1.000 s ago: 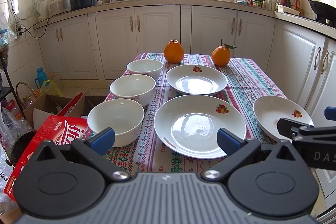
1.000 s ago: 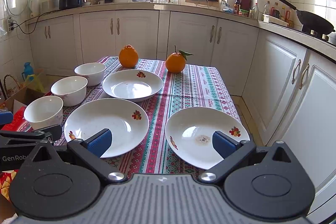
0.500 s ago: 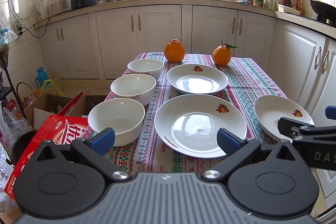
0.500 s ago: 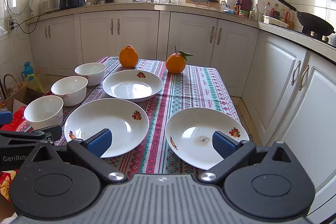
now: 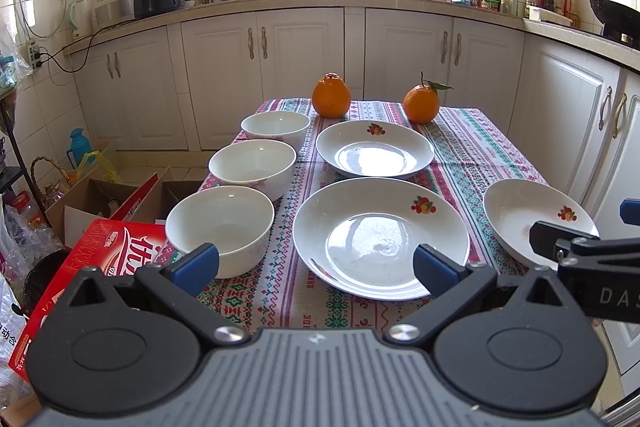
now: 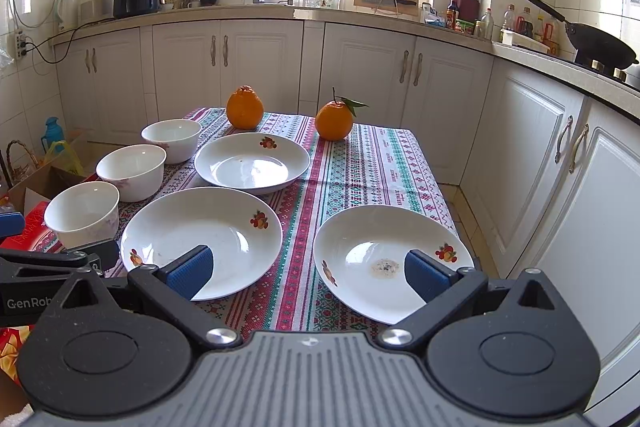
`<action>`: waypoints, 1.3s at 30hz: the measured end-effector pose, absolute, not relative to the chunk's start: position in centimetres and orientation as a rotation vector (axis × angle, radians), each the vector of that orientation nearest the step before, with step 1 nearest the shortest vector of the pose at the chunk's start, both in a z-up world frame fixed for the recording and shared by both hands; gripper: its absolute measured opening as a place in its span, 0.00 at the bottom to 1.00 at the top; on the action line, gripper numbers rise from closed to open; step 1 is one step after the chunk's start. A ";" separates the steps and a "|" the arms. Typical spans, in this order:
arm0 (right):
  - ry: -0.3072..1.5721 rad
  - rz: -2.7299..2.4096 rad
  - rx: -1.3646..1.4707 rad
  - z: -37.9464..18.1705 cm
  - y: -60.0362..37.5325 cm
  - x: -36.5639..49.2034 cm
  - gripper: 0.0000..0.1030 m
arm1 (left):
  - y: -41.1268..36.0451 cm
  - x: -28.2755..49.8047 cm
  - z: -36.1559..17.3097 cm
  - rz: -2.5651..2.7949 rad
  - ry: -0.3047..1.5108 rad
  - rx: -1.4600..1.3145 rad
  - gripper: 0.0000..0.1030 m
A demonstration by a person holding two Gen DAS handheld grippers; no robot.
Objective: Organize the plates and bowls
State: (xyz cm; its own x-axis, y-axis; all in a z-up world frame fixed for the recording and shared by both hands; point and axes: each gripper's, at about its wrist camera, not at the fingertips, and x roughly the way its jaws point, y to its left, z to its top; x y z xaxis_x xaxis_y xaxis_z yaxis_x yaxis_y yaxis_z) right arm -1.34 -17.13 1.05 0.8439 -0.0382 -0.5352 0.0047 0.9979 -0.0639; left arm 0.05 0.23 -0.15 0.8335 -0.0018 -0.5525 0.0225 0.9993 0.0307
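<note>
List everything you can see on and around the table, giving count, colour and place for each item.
Bowls: three, white, in a line down the table's left side.
Plates: three, white with fruit motifs; two in the middle, one at the right edge.
Oranges: two, orange, at the far end.
Tablecloth: one, striped pattern, covering the table.
Red box: one, on the floor to the left.
Wok: one, black, on the right counter.
Left gripper: black with blue pads, open, empty.
Right gripper: same, open, empty.

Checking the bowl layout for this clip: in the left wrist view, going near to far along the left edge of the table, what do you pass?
Near bowl → middle bowl → far bowl → left orange.
</note>
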 end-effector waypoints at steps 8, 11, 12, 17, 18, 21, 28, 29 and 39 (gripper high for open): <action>0.565 -0.022 -0.059 1.0 -17.2 -1.3 1.00 | -0.1 0.4 -0.3 -0.022 0.593 0.042 0.99; 0.563 -0.022 -0.061 1.1 -17.3 -1.3 1.00 | -0.3 0.5 -0.2 -0.023 0.588 0.051 0.99; 0.560 -0.020 -0.061 1.1 -17.3 -1.3 1.00 | -0.4 0.5 -0.1 -0.027 0.585 0.052 0.99; 0.550 -0.004 -0.066 1.4 -18.0 -1.1 1.00 | -0.6 1.1 0.2 -0.077 0.584 0.061 0.99; 0.546 0.001 -0.069 1.5 -18.1 -1.0 1.00 | -0.7 1.2 0.3 -0.088 0.580 0.070 0.99; 0.532 0.006 -0.079 1.7 -18.7 -0.9 1.00 | -1.1 1.7 0.9 -0.110 0.566 0.099 0.99; 0.508 0.012 -0.091 1.7 -21.8 -0.3 1.00 | -1.6 3.5 2.2 -0.155 0.546 0.123 0.99; 0.508 0.006 -0.094 1.7 -22.3 -0.2 1.00 | -1.8 3.9 2.2 -0.166 0.553 0.120 0.99; 0.551 0.006 -0.112 -0.1 -26.3 0.9 1.00 | -4.0 6.9 1.5 -0.266 0.585 0.154 0.99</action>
State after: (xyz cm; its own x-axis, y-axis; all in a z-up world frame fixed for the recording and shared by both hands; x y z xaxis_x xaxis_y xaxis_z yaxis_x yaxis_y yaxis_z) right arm 0.92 -26.27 -0.05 0.8523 -0.0243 -0.5224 -0.0356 0.9939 -0.1042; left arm 6.88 -3.98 1.51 0.8010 -0.2039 -0.5629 0.2907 0.9544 0.0680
